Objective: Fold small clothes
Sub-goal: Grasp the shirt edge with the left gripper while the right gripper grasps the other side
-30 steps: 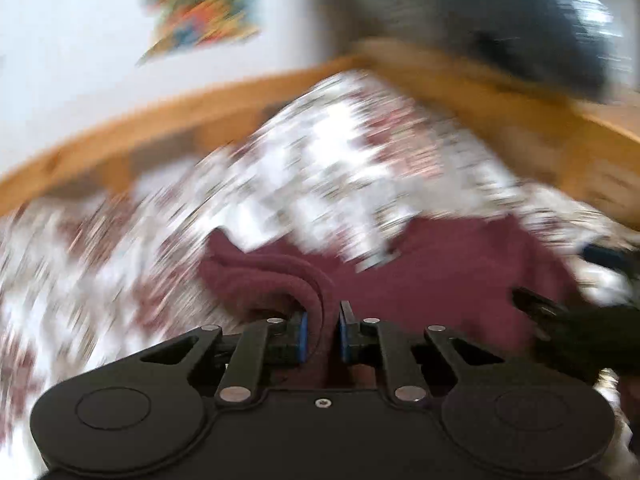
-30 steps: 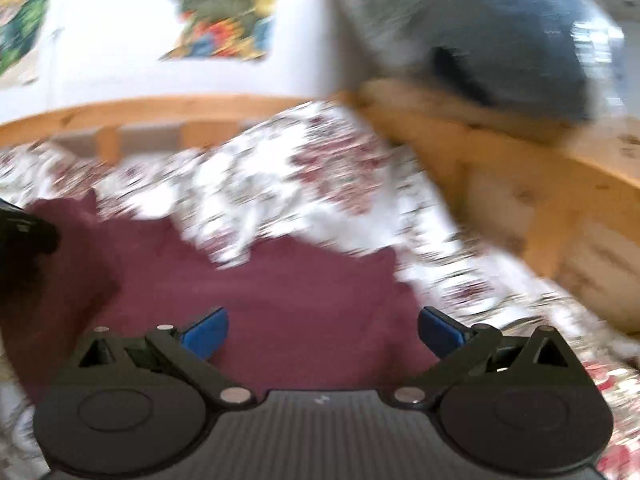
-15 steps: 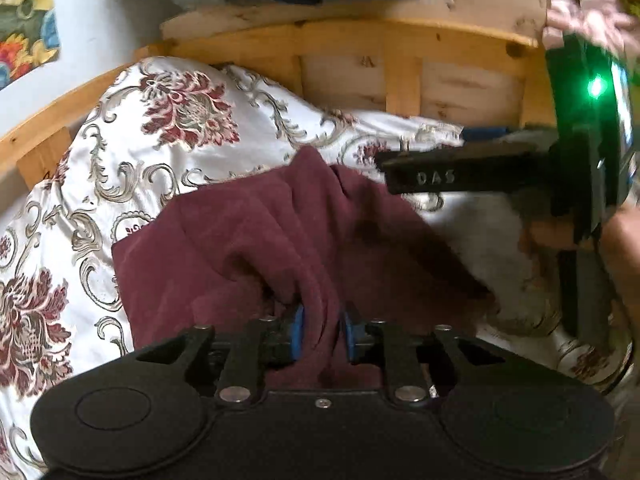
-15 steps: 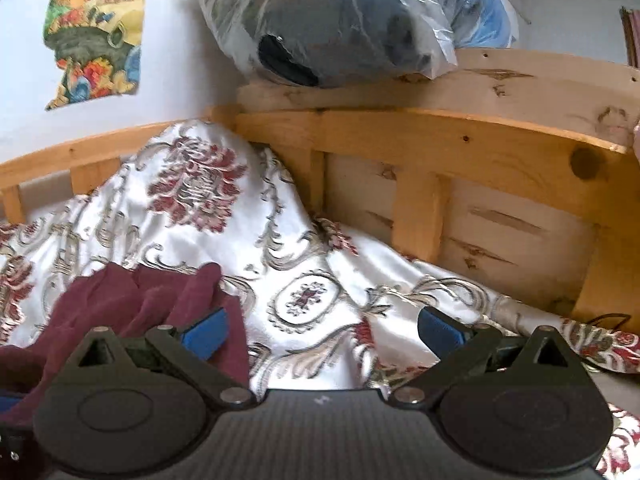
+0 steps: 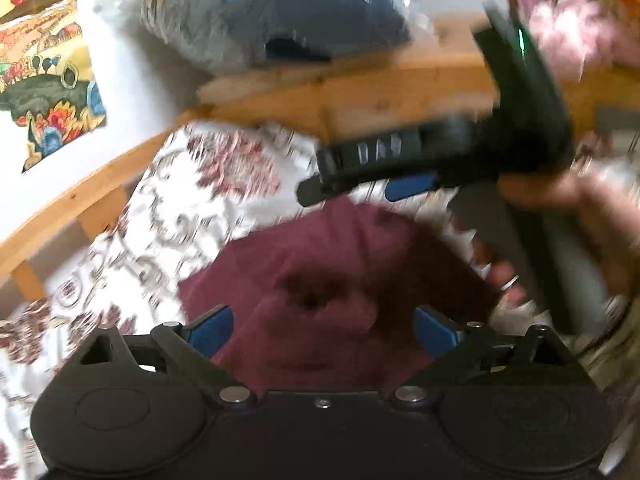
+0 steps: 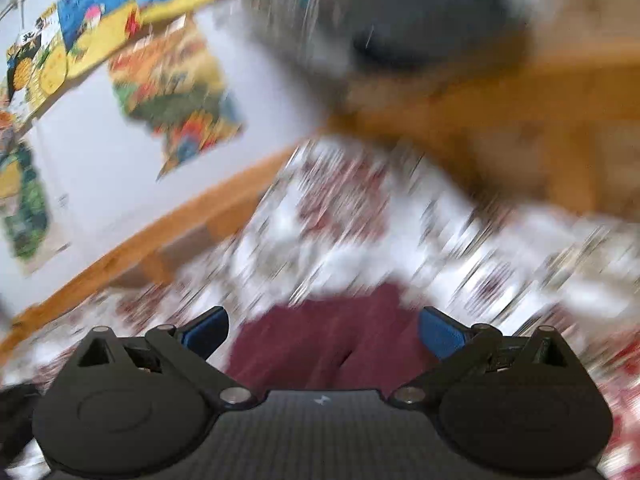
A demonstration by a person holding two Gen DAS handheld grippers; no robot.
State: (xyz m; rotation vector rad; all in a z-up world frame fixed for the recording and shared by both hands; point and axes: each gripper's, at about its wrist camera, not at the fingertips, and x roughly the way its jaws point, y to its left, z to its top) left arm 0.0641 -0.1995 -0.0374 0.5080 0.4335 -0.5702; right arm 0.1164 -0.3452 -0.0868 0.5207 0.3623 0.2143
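Observation:
A maroon garment (image 5: 332,280) lies bunched on a floral bedspread (image 5: 192,208). My left gripper (image 5: 322,330) is open just above the garment, its blue pads wide apart and holding nothing. The right gripper (image 5: 408,184) shows in the left wrist view, held by a hand above the garment's far edge. In the right wrist view my right gripper (image 6: 322,332) is open over the maroon garment (image 6: 332,340), empty. Both views are blurred by motion.
A wooden bed frame (image 5: 360,92) runs behind the bedspread, with a plastic bag of dark clothes (image 5: 288,12) on top of it. Colourful posters (image 6: 176,92) hang on the white wall. Pink cloth (image 5: 572,28) sits at the upper right.
My left gripper was shut on a fold of the garment and has opened, letting it drop. The right gripper has swung left, over the garment. Both cameras are moving fast.

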